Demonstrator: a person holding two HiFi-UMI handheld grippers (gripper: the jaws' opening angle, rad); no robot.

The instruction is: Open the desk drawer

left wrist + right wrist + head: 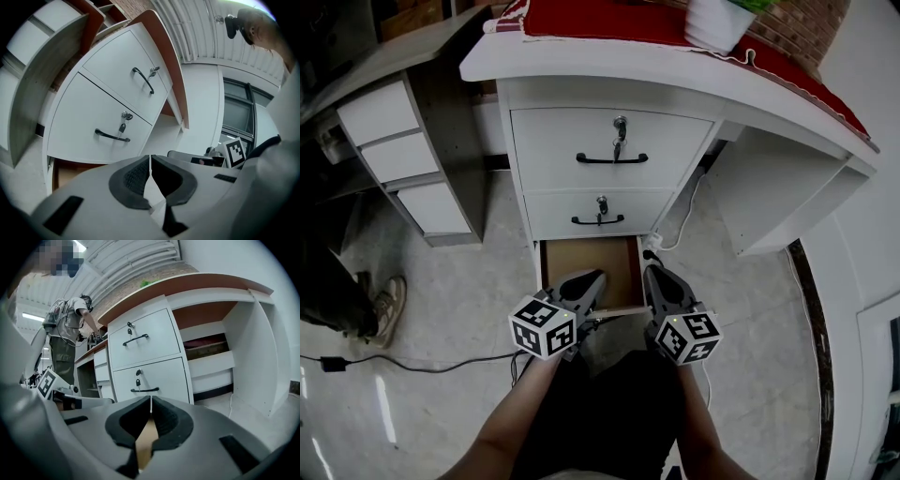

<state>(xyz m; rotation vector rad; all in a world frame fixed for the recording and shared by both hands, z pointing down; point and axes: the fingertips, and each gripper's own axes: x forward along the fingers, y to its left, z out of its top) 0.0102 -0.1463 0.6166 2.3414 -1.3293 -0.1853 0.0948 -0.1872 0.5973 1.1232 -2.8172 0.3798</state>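
The white desk (675,70) has three stacked drawers. The top drawer (611,150) and the middle drawer (598,214) are closed, each with a black handle and a key in its lock. The bottom drawer (591,267) is pulled out and shows its brown inside. My left gripper (589,281) is shut over that drawer's front left, with nothing between its jaws. My right gripper (654,275) is shut at the drawer's right front corner, also holding nothing. The left gripper view shows the left gripper (150,157) below the two closed fronts. The right gripper (151,400) has brown drawer wood behind it.
A second drawer cabinet (403,155) stands to the left, with a person's shoe (386,305) and a black cable (412,361) on the floor. A white cable (682,220) hangs right of the drawers. A red cloth (609,19) and white pot (717,23) sit on the desk top.
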